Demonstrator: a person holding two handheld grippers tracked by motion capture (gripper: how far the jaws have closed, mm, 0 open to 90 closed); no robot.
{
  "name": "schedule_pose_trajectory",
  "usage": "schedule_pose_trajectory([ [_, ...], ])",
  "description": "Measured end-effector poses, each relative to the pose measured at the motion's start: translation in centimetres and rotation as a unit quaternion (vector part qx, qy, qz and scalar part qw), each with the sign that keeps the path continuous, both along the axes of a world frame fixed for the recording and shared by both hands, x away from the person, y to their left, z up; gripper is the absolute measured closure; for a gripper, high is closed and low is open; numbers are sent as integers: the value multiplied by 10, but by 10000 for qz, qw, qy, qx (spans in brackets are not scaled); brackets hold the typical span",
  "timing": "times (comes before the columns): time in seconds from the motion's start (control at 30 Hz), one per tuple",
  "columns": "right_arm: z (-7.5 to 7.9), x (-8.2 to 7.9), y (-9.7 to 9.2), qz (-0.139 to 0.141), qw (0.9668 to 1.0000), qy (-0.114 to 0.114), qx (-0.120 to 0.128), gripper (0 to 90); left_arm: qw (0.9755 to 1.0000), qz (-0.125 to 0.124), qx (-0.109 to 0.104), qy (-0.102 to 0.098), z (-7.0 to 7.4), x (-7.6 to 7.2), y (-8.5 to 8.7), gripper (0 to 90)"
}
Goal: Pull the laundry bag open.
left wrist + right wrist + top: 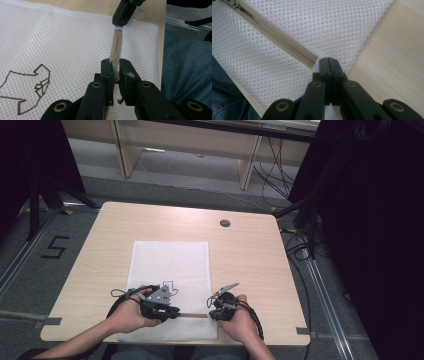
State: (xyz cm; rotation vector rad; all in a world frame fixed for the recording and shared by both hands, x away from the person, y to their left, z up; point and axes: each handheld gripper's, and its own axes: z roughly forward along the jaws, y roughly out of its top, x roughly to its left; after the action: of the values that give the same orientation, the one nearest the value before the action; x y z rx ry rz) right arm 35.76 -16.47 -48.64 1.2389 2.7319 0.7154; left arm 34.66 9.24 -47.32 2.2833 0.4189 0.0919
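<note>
I am looking down on a light wooden table [250, 255] with a white mesh bag [170, 265] lying flat on its near half, between the person's two hands. A beige zipper [192, 315] is running along the bag's near edge.

My left gripper [172, 311] is resting over the bag's near left part. In the left gripper view its jaws are nearly closed and are pinching the zipper's [116, 47] near end, where something small and tan, likely the pull, is sitting between the pads; I cannot make it out clearly.

My right gripper [214, 314] is sitting at the bag's near right corner. In the right gripper view its jaws are pressed fully together, clamping the mesh right at the end of the zipper [287, 42] tape. In the left gripper view it [117, 23] is holding the far end of the zipper at a small grey tab.

A brown line drawing [27, 88] is printed on the mesh; it is an angular outline and I cannot read any letters in it. On the grey floor left of the table, a dark number 5 [54, 247] is marked.
</note>
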Motion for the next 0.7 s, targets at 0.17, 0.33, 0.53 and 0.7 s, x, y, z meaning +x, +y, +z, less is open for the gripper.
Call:
schedule_pose_trajectory([
  [0.17, 1, -1, 1, -30, 10000, 52, -50, 900, 10000, -12, 0, 3, -1, -1, 6, 820],
  [0.33, 1, 0, 1, 53, 10000, -16, -32, 900, 9999, 81, -58, 60, -1, -1, 13, 820],
  [0.53, 1, 0, 1, 64, 10000, -37, -66, 900, 10000, 56, -51, 43, -1, -2, 14, 820],
  [0.7, 1, -1, 1, 61, 10000, -41, -63, 900, 10000, 67, -21, 18, 0, -2, 15, 820],
])
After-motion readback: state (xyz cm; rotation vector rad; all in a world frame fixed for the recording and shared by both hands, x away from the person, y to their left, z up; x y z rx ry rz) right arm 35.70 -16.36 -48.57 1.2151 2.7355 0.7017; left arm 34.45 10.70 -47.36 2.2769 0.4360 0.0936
